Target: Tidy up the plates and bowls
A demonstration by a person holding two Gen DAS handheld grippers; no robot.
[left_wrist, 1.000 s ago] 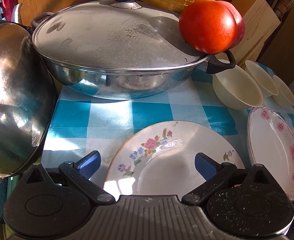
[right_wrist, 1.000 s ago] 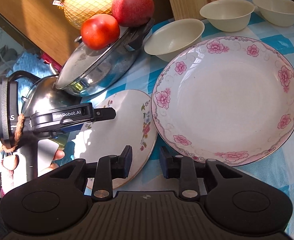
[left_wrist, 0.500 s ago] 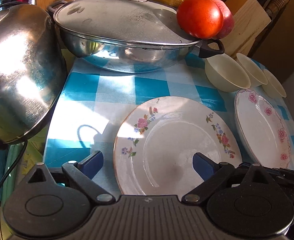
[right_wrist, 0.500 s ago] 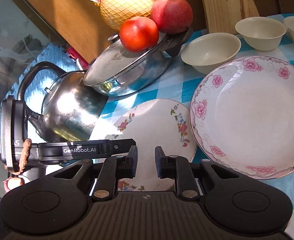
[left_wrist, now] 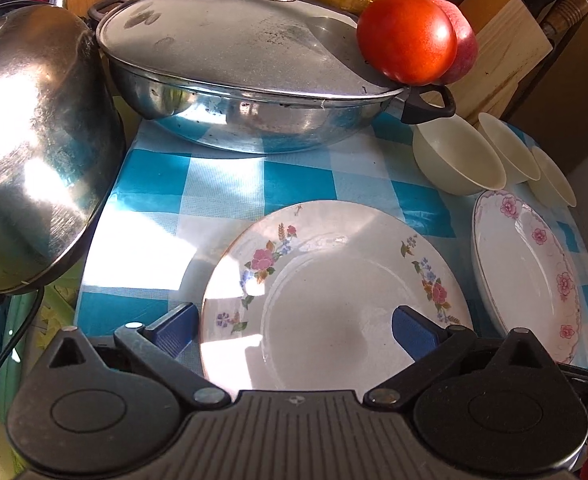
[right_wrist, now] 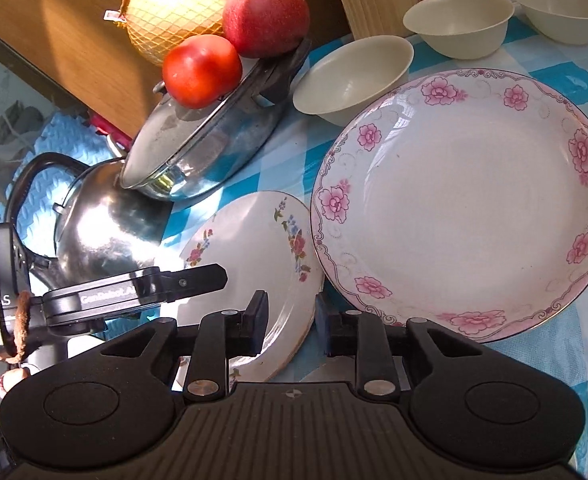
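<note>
A small floral plate (left_wrist: 334, 300) lies flat on the blue checked cloth. My left gripper (left_wrist: 294, 334) stands open wide at its near side, one finger on each side of the rim. In the right wrist view the same small plate (right_wrist: 249, 248) has its right rim between the fingers of my right gripper (right_wrist: 291, 322), which is open with a narrow gap. A large pink-flowered plate (right_wrist: 462, 208) sits just right of it. Three cream bowls (right_wrist: 354, 76) (right_wrist: 458, 24) (right_wrist: 562, 8) stand in a row behind. The left gripper's finger (right_wrist: 197, 276) reaches in from the left.
A lidded steel pan (left_wrist: 233, 52) stands behind the small plate, with a tomato (left_wrist: 406, 36) and an apple on its lid. A steel kettle (left_wrist: 25, 140) crowds the left side. A wooden knife block (left_wrist: 506, 52) and a netted melon (right_wrist: 181, 4) sit at the back.
My left gripper drew back from the pan, so more of the small plate shows. My right gripper moved right to the plate's right rim and its fingers spread wider.
</note>
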